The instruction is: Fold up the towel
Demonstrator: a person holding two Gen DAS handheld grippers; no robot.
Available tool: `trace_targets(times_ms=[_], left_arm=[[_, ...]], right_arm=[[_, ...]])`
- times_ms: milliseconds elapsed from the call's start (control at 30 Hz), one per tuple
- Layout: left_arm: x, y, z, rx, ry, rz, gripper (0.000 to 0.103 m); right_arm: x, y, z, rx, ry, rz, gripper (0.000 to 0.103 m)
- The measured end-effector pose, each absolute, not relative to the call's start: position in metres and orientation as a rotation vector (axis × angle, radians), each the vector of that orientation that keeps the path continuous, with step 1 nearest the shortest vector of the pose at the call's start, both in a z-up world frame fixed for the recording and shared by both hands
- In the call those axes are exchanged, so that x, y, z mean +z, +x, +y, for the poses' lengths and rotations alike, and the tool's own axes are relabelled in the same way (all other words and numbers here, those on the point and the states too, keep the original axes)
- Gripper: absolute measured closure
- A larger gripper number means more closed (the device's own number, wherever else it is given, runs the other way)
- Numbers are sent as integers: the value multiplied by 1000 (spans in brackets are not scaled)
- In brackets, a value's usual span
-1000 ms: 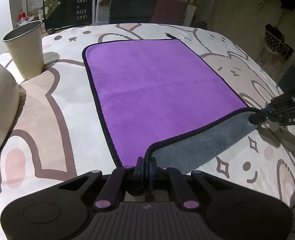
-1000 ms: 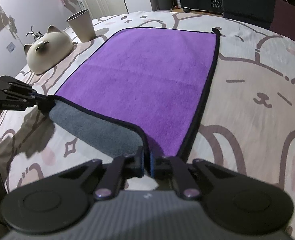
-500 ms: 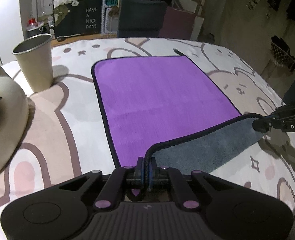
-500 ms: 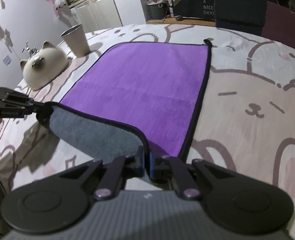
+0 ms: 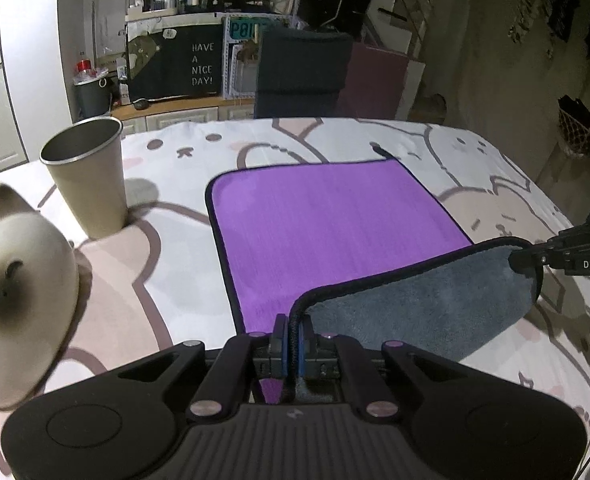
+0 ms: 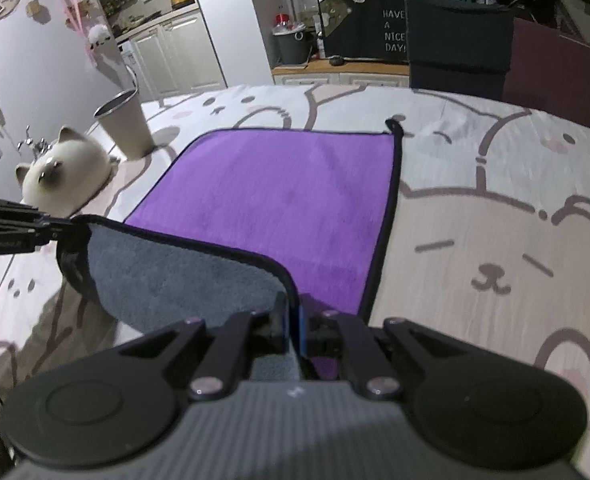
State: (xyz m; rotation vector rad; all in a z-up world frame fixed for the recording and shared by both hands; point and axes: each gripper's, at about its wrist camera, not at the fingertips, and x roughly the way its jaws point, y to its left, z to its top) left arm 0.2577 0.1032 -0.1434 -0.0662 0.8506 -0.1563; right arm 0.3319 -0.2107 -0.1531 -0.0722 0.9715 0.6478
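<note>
Both grippers, left [image 5: 291, 338] and right [image 6: 291, 326], clamped on towel [image 5: 327, 220] corners, pinched hem hidden.

Both tongs have carried the towel's [image 5: 335, 220] near edge higher and forward, exposing more grey underside.

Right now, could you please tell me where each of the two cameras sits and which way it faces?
Left wrist: rides the left gripper, facing across the purple towel with grey underside; the right gripper shows at right.
Right wrist: rides the right gripper, facing the same way; the left gripper shows at left.
Shared: the towel, the beige metal cup and the cream cat-shaped ornament.
</note>
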Motion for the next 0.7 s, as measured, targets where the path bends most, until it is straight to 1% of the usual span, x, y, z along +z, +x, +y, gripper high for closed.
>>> trace_targets(times_ms=[700], left_arm=[[-126, 343, 111, -107, 56, 794, 98]], right_arm=[[-141, 413, -180, 588, -80, 894, 98]])
